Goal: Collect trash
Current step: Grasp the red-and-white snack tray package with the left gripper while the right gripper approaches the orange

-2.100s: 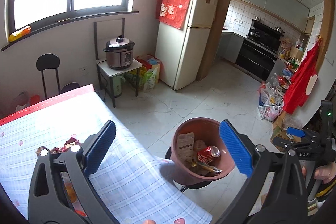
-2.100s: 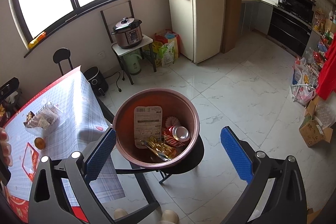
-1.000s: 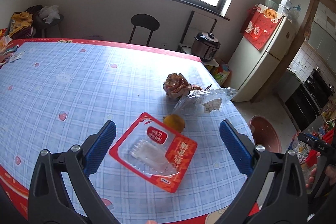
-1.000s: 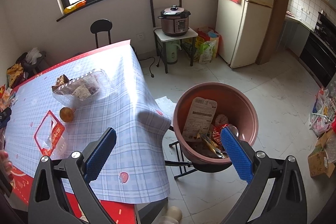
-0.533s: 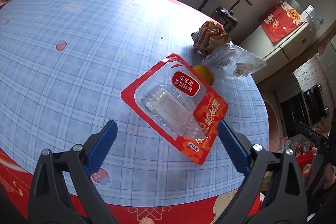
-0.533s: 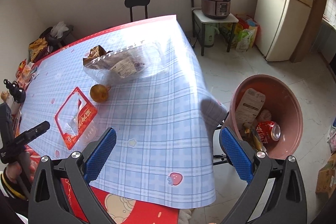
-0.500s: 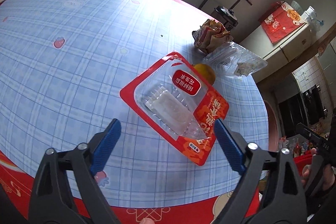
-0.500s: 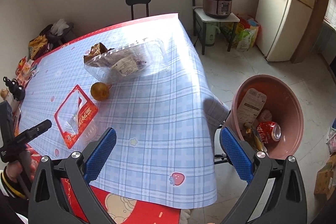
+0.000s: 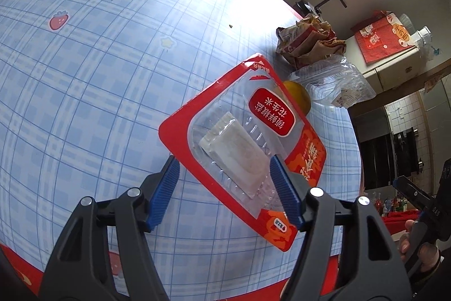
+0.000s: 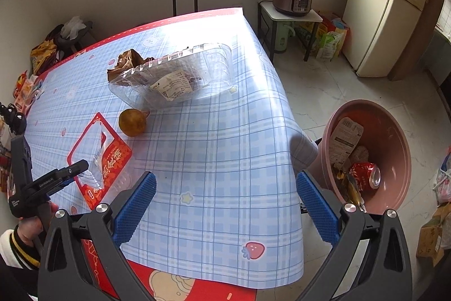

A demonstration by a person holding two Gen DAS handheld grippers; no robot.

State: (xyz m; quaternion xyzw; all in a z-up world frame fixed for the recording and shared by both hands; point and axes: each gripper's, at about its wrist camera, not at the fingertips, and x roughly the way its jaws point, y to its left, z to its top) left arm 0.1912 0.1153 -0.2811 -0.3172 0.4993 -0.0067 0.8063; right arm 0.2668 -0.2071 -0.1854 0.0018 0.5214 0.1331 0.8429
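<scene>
Over the near edge of the table (image 9: 84, 75), the left gripper (image 9: 225, 192) is tipped down with its blue jaws closing on either side of the red snack packet (image 9: 242, 148) — the clear blister lies between the pads, though they do not seem to press on it yet. The packet lies flat on the blue checked cloth, one corner towards the table's red border. Just beyond it sits an orange fruit (image 9: 298, 96), then a clear plastic clamshell box (image 9: 335, 86) and a crumpled brown wrapper (image 9: 307, 41). The right gripper (image 10: 225, 205) hovers over the table's corner, jaws spread wide with nothing in them. Off the table's end, on the floor side, stands the pink bin (image 10: 394, 131) — a red can (image 10: 363, 172) and a flat carton lie inside.
</scene>
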